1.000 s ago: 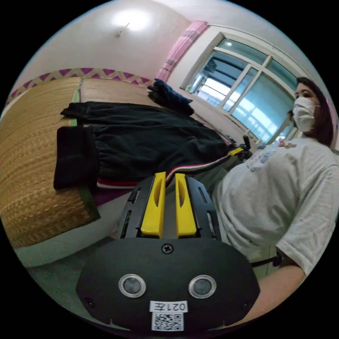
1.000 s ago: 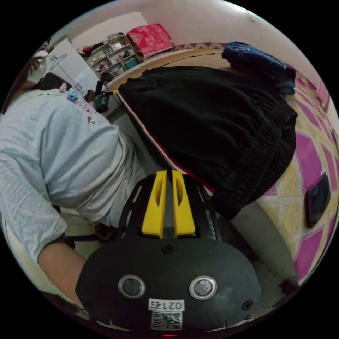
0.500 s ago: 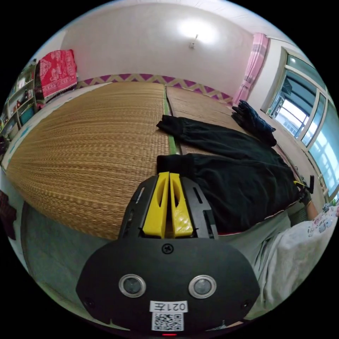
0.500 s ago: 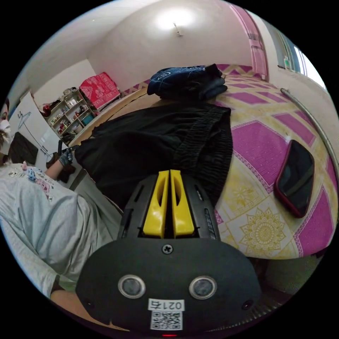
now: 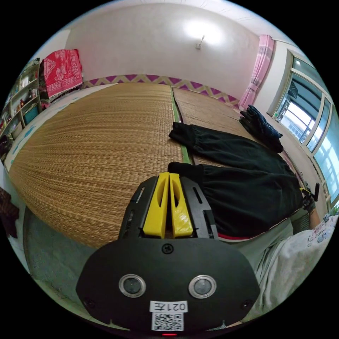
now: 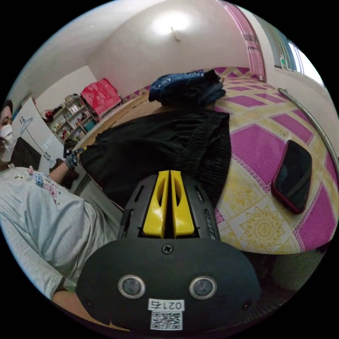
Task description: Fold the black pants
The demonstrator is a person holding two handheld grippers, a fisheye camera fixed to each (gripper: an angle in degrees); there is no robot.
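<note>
The black pants (image 5: 243, 176) lie spread flat on a woven straw mat (image 5: 99, 141), both legs reaching toward the mat's middle seam. A red and white stripe shows along their near edge. My left gripper (image 5: 169, 174) is shut with nothing in it, its yellow tips just short of the nearer leg cuff. In the right gripper view the pants (image 6: 155, 144) show their elastic waistband hanging at the bed's edge. My right gripper (image 6: 170, 173) is shut and empty, just in front of that waistband. The other gripper (image 6: 72, 157) shows far off at the left.
A folded pile of dark blue clothes (image 6: 187, 88) sits beyond the pants. A phone in a red case (image 6: 293, 176) lies on the pink and yellow patterned sheet (image 6: 261, 219). A person in a white shirt (image 6: 39, 219) stands close beside the bed. Shelves (image 6: 70, 120) stand at the far wall.
Both cameras swung away from the person and now face the bed from opposite ends of the pants. The pants lie as before. Both grippers stay shut.
</note>
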